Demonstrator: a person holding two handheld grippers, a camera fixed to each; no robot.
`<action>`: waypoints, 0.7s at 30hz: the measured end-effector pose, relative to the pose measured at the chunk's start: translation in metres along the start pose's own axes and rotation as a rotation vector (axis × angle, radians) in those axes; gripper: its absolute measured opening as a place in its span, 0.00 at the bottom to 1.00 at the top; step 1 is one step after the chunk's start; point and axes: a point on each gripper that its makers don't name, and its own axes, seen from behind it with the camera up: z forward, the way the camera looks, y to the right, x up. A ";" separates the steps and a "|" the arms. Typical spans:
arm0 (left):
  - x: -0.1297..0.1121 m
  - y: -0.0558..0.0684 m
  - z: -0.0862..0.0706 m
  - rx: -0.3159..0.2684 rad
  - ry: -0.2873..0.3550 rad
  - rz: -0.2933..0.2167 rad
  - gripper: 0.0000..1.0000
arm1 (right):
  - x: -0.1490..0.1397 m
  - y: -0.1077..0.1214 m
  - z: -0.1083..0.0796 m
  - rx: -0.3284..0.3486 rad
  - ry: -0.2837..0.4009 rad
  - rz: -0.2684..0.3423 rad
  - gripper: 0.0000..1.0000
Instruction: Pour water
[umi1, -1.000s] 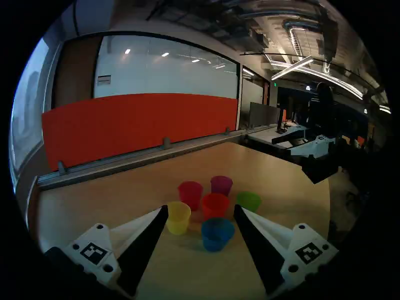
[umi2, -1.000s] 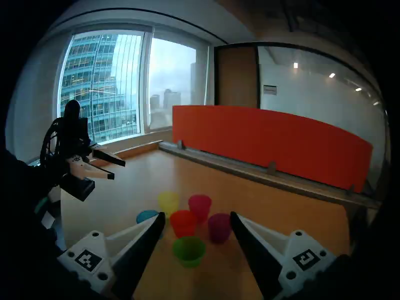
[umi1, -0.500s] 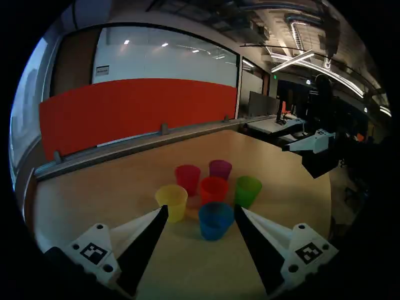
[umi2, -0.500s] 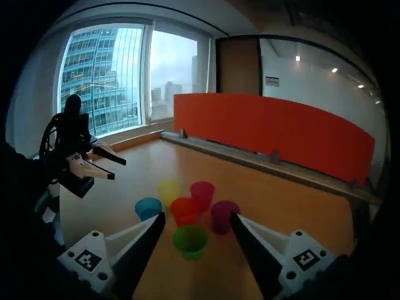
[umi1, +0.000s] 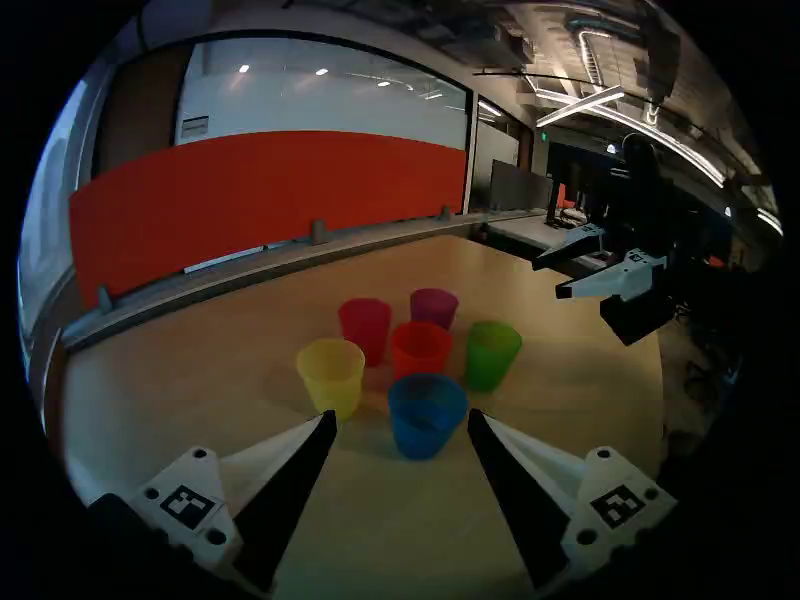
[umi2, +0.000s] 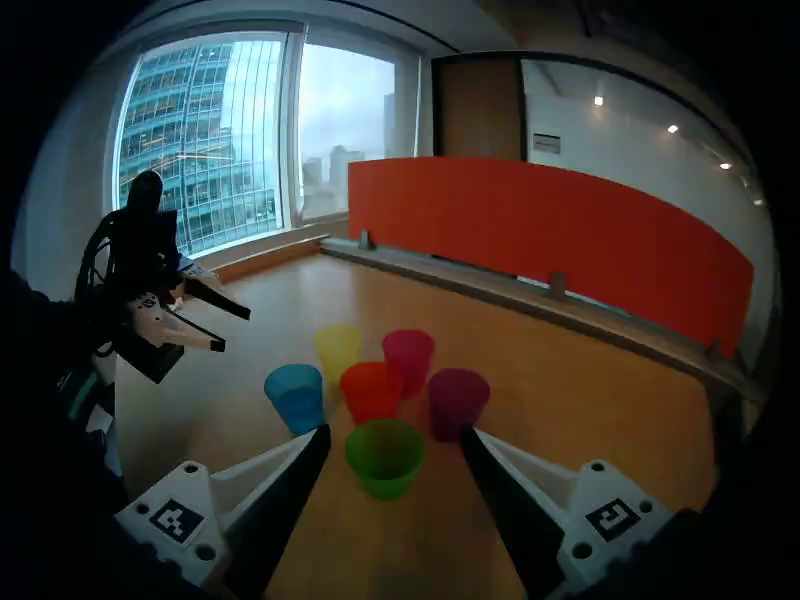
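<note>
Several small plastic cups stand close together on a light wooden table (umi1: 560, 390). In the left gripper view the blue cup (umi1: 427, 415) is nearest, just beyond my open left gripper (umi1: 398, 430), with the yellow cup (umi1: 330, 376), red cup (umi1: 420, 350), green cup (umi1: 491, 355), pink cup (umi1: 364, 329) and purple cup (umi1: 434, 308) behind. In the right gripper view the green cup (umi2: 384, 458) stands just beyond my open right gripper (umi2: 394, 440), with nothing between its fingers. The blue cup (umi2: 296, 396), red cup (umi2: 371, 390) and purple cup (umi2: 458, 402) stand farther off. Each gripper also appears far off: the right gripper (umi1: 575, 270) and the left gripper (umi2: 215, 320).
An orange partition (umi1: 260, 200) runs along the table's far edge. Large windows (umi2: 200, 150) lie beyond the table in the right gripper view. A dark office space with desks (umi1: 560, 235) lies at the right of the left gripper view.
Both grippers have risen and tilted down, so the cups sit higher in each view and show their openings more. The fingers stayed open.
</note>
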 end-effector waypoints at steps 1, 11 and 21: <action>-0.002 0.001 0.001 -0.003 -0.006 0.003 0.98 | -0.003 0.000 0.001 0.001 -0.004 0.000 1.00; -0.019 0.011 0.016 -0.034 -0.056 0.015 0.98 | -0.024 -0.002 0.012 0.008 -0.039 0.004 1.00; -0.033 0.018 0.030 -0.053 -0.113 0.033 0.98 | -0.040 -0.002 0.020 0.009 -0.061 0.004 1.00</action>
